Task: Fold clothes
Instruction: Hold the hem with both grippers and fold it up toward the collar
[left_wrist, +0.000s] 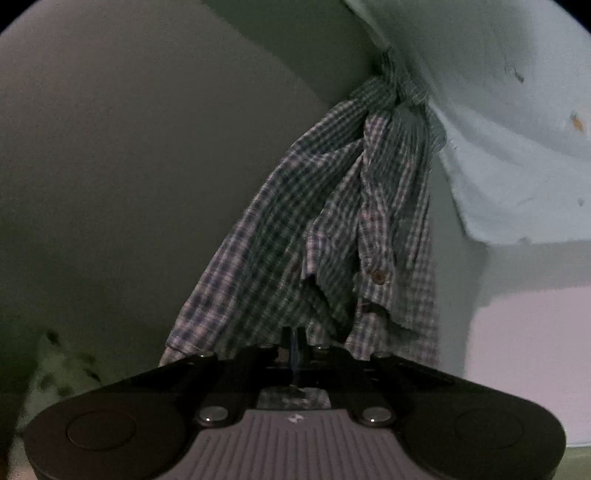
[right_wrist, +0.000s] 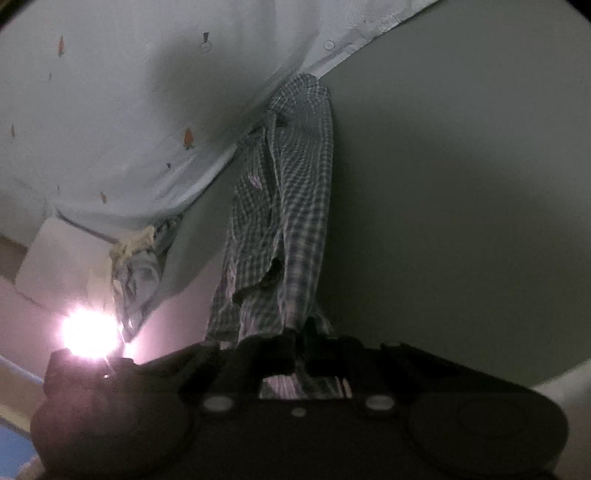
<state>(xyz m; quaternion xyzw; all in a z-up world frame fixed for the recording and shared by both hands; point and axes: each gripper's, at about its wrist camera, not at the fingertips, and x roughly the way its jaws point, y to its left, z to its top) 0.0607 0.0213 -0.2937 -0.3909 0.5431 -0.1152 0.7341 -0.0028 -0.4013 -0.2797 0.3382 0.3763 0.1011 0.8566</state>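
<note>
Between two closed grippers hangs one crumpled blue-and-white checked cotton shirt (left_wrist: 332, 229), bunched into folds; left gripper (left_wrist: 293, 341) and right gripper (right_wrist: 295, 341) each pinch its edge in their jaws.

- No readable text anywhere in either view, honestly.
- The only mark is a small pale emblem on the ribbed grey plate (left_wrist: 295, 439) of the left device, and it is too blurry to make out as a letter or logo.
- The pale blue cloth (right_wrist: 122, 122) has tiny orange and dark printed motifs, but those are pictures, not words.
</note>
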